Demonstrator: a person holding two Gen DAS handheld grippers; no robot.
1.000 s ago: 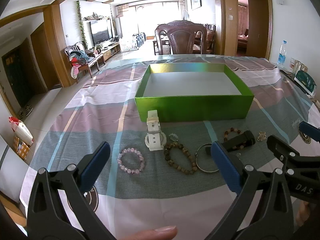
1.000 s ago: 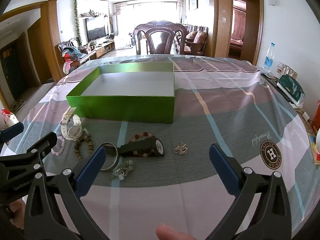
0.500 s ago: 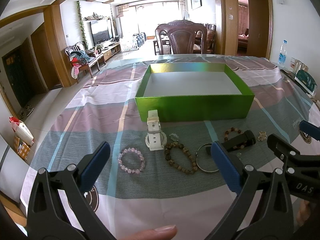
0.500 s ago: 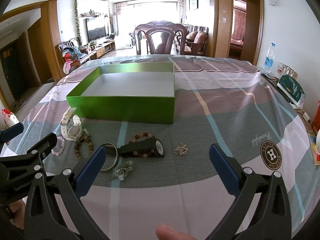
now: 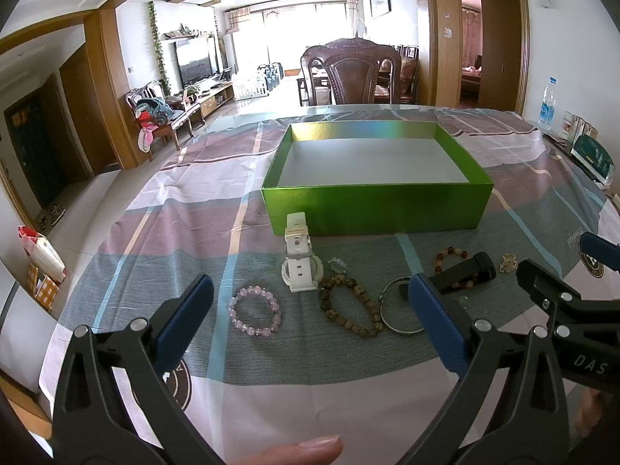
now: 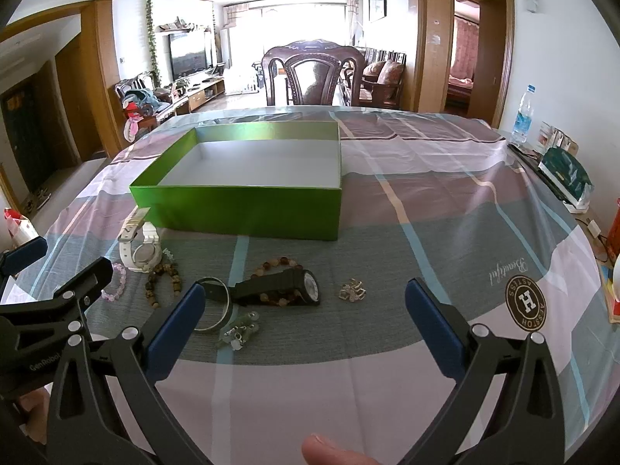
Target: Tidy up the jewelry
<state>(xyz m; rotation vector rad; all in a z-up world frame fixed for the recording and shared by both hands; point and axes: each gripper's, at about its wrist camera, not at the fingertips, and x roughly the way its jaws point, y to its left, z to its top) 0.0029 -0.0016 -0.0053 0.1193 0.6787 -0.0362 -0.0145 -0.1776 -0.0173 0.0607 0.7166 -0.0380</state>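
Broad surface [image 5: 186,193] under a plaid cloth of mauve, grey-green and pale pink bands with thin blue and cream lines; round brown "H" logos printed near the front edge [image 6: 527,301]. Green box [image 5: 378,209] open-topped in the middle of the cloth, white inside, nothing in it.

Jewelry in a loose row just in front of the box. White watch [image 5: 299,259] with one strap end touching the box's front wall. Pink bead bracelet [image 5: 254,312] to its left and nearer the camera. Brown bead bracelet [image 5: 348,302] right of the watch, then a silver bangle [image 5: 399,310], partly hidden behind a blue pad. Black watch [image 6: 279,288] lying across an amber bead bracelet [image 6: 273,265]. Small gold charm [image 6: 352,290] to the right, apart from the rest. Pale green trinket [image 6: 238,331] nearest the front edge.

Left tool [image 5: 310,321] spread wide, low over the pink and brown bracelets, holding nothing. Right tool [image 6: 304,317] equally wide, over the black watch and trinket, also gripping nothing.

Beyond the cloth: carved dark wooden chair [image 5: 350,73] at the far edge, television [image 5: 192,60] against the left wall, bright windows at the back, water bottle [image 5: 547,104] at the far right, wood-framed doorways.
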